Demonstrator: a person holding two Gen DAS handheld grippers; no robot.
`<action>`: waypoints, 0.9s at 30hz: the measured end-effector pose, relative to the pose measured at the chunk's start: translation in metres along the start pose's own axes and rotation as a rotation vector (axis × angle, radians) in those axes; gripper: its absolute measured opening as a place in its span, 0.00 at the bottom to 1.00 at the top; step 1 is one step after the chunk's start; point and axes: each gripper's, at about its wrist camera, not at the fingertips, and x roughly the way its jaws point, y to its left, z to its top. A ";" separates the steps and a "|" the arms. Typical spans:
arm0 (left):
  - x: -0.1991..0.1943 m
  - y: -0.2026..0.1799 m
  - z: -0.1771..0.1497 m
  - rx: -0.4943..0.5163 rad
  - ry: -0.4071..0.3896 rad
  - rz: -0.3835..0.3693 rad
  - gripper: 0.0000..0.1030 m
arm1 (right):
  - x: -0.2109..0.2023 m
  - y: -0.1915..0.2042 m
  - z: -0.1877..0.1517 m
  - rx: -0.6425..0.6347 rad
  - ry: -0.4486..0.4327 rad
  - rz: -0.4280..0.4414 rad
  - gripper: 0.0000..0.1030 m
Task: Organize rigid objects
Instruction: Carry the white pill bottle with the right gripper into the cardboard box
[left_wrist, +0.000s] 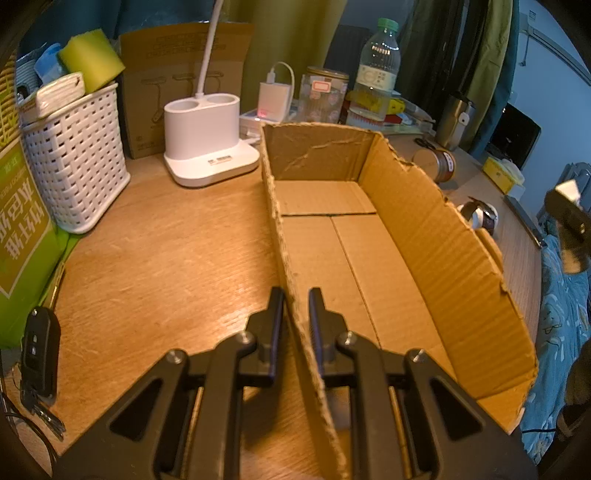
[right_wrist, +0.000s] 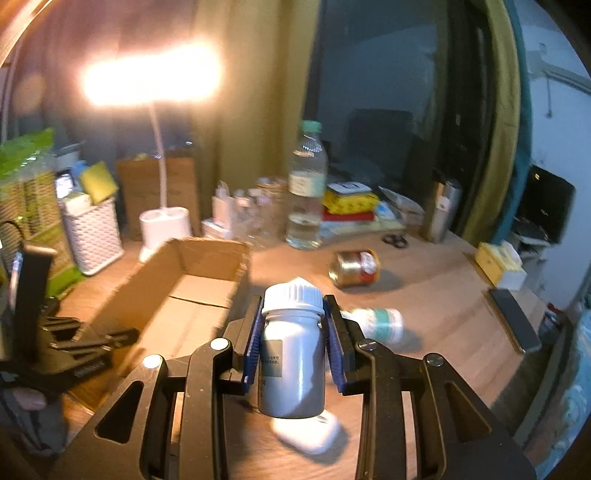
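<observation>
Two grippers share the work over a wooden desk (left_wrist: 155, 258). Largest on it is the open cardboard box (left_wrist: 436, 236), its floor bare, with torn walls. The left gripper (left_wrist: 296, 314) straddles the box's near-left wall, one finger outside and one inside, the jaws narrowed almost to the cardboard; whether they truly pinch it cannot be told, but the judgement is that this hand is steadying the box.

Next in size, the right gripper (right_wrist: 293, 334) is clamped on a white bottle (right_wrist: 291, 354), pads pressing its sides just below the ribbed cap, the bottle upright and lifted off the desk, to the right of the box. So the step in hand is the carry of this bottle toward the box.

Smaller things still lie loose on the desk: a gold tin (right_wrist: 354, 267) on its side beyond the bottle, a second small bottle (right_wrist: 380, 323) lying flat just right of the gripper, and a white case (right_wrist: 310, 434) under the held bottle.

The next move calls for swinging left over the box's right wall, lowering, then releasing onto the floor.
</observation>
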 end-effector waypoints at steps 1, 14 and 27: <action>0.000 0.000 0.000 0.000 0.000 0.000 0.14 | -0.001 0.004 0.002 -0.005 -0.004 0.012 0.32; 0.000 0.000 0.000 0.000 -0.001 0.001 0.14 | 0.002 0.056 0.004 -0.080 -0.006 0.145 0.32; -0.001 0.000 0.000 0.000 -0.004 0.011 0.14 | 0.021 0.076 -0.011 -0.091 0.059 0.221 0.32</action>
